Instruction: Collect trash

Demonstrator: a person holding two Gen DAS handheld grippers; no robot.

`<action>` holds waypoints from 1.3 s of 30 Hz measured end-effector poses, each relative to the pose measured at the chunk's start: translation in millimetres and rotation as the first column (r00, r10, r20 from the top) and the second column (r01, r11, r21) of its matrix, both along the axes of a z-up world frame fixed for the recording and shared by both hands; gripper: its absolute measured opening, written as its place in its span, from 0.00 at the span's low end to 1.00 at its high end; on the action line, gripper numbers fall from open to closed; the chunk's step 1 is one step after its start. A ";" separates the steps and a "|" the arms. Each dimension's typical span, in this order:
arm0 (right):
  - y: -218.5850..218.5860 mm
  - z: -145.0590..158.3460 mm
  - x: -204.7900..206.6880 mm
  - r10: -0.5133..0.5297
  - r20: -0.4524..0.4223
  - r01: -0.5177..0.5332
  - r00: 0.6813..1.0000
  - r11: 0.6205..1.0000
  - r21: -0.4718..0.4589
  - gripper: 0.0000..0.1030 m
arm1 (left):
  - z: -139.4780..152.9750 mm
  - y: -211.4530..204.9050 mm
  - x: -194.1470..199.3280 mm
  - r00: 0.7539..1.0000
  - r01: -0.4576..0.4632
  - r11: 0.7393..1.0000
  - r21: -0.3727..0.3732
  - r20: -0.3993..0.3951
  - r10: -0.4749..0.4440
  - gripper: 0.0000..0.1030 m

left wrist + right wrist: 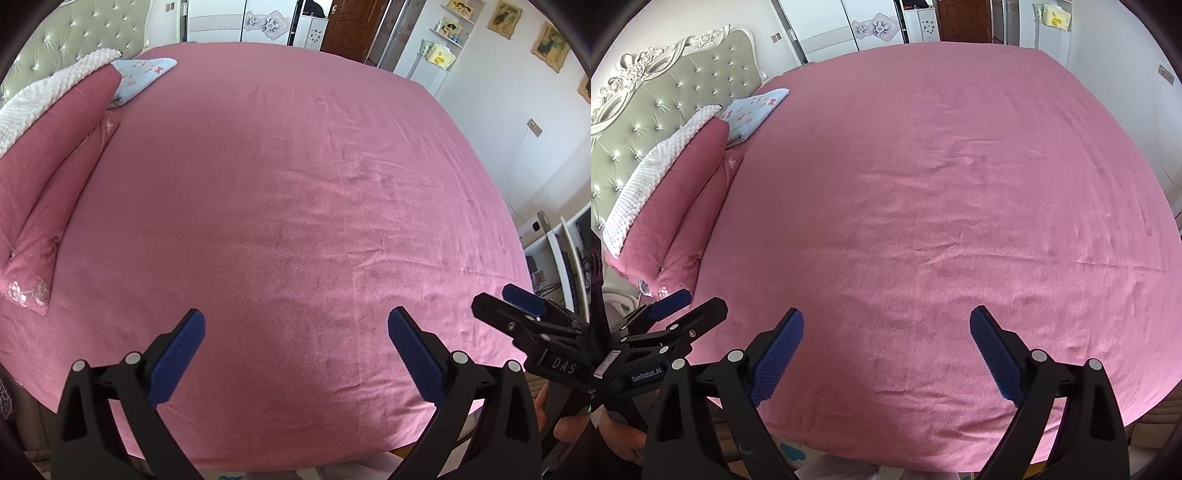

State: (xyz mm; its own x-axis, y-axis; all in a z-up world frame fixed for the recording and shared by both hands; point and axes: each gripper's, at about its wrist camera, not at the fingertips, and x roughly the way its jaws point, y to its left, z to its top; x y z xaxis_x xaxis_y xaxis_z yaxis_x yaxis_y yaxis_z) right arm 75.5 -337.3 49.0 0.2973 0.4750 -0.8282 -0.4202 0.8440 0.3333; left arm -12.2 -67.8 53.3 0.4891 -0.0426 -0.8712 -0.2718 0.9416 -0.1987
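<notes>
Pink bedsheet [295,206] stretched over the wide bed fills both wrist views, creased but bare in front of the jaws. No piece of trash can be made out on it from either camera, so where the task's thing lies cannot be told.

The left gripper [295,350] hangs above the near edge of the bed with its two blue ribbed pads [177,358] spread wide and only sheet between them; its jaws are open and hold nothing. The right gripper [886,350] is also above the near edge, jaws apart and empty. In the left view the right gripper comes in from the right side with a person's hand [565,421] on its handle.

White letters "DAS" [564,363] show on the right gripper's black body. The left gripper's body, seen from the right wrist, reads "GenRobot.AI" [647,373].

At the head of the bed, left of the sheet's middle, lie a folded pink quilt [48,155] with a white dotted blanket [40,99] on top, and beyond them a light-blue patterned pillow [142,74]. Behind those stands a grey-green tufted headboard [665,107]. Past the far side of the bed are white wardrobe doors with a flower motif [258,22] and a brown wooden door [354,26]. Nothing stands between the jaws and the sheet.
</notes>
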 end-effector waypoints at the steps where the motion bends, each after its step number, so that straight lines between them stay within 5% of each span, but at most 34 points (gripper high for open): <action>1: 0.5 -0.3 1.2 0.005 -0.001 -0.005 1.000 1.000 -0.002 0.86 | 0.5 -0.2 0.1 1.000 -0.005 1.000 -0.008 0.003 0.005 0.96; 39: -9.6 -8.6 5.0 -0.002 -0.051 0.003 0.999 1.000 0.014 0.86 | 10.3 0.4 2.4 1.000 -0.028 0.999 0.016 0.005 0.028 0.96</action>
